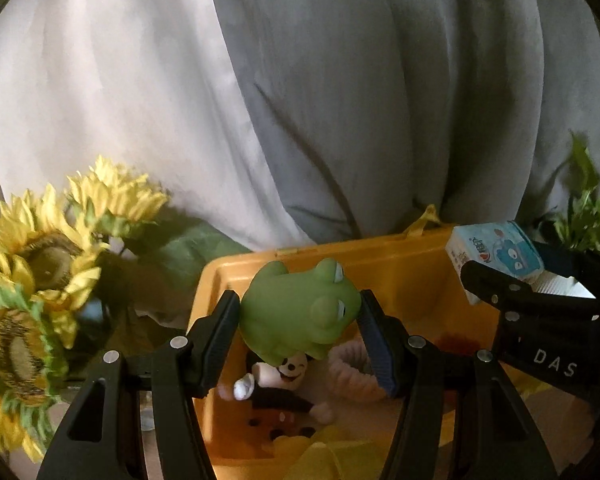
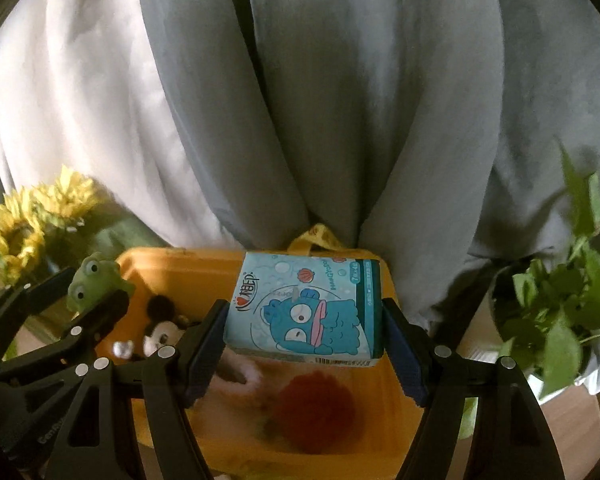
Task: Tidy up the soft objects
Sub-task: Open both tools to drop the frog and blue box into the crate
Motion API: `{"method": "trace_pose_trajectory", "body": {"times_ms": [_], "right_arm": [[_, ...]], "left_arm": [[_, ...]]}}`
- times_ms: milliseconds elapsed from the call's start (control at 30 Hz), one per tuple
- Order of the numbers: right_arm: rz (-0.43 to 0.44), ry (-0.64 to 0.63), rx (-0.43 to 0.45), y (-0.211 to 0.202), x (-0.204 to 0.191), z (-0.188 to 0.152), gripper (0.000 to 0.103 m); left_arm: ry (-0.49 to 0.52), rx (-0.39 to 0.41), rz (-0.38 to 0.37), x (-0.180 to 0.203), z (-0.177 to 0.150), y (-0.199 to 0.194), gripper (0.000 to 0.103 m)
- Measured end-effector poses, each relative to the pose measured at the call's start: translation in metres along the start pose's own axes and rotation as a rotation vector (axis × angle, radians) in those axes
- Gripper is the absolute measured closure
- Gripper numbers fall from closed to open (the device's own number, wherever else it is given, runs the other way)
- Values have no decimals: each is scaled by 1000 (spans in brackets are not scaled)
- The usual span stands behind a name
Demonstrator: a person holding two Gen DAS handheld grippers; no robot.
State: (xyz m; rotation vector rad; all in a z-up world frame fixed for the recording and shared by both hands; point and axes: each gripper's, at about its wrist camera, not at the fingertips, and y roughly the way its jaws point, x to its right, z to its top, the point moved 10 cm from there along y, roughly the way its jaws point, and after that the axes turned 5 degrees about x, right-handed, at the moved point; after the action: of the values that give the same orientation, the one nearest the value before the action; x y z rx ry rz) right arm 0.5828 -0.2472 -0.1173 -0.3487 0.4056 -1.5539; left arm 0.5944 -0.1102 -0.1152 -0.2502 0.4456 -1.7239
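Observation:
My left gripper (image 1: 300, 316) is shut on a green rubber frog (image 1: 296, 312) and holds it over the yellow bin (image 1: 400, 264). My right gripper (image 2: 304, 320) is shut on a blue tissue pack (image 2: 304, 308) with a cartoon print, held over the same bin (image 2: 180, 264). Inside the bin lie a Mickey plush (image 1: 284, 376), a pink fuzzy item (image 1: 352, 372) and a red fluffy ball (image 2: 316, 412). The right gripper with the tissue pack (image 1: 496, 256) shows at the right of the left wrist view. The left gripper with the frog (image 2: 90, 280) shows at the left of the right wrist view.
Artificial sunflowers (image 1: 40, 256) stand left of the bin. A green leafy plant (image 2: 560, 300) stands to its right. Grey and white curtains (image 1: 300, 100) hang right behind the bin. A yellow handle loop (image 2: 320, 236) rises at the bin's far rim.

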Motion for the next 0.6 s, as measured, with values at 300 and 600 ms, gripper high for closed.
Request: {"method": "trace_pose_trajectory", "body": {"times_ms": [300,600], "right_arm": [[11,14,-79,27,5,-14,21],[1,26,-56,15,8,-12,21]], "left_arm": [[7,-37,5,-1,-10,16,36],[4,-29,2,-1,-8,1,36]]}}
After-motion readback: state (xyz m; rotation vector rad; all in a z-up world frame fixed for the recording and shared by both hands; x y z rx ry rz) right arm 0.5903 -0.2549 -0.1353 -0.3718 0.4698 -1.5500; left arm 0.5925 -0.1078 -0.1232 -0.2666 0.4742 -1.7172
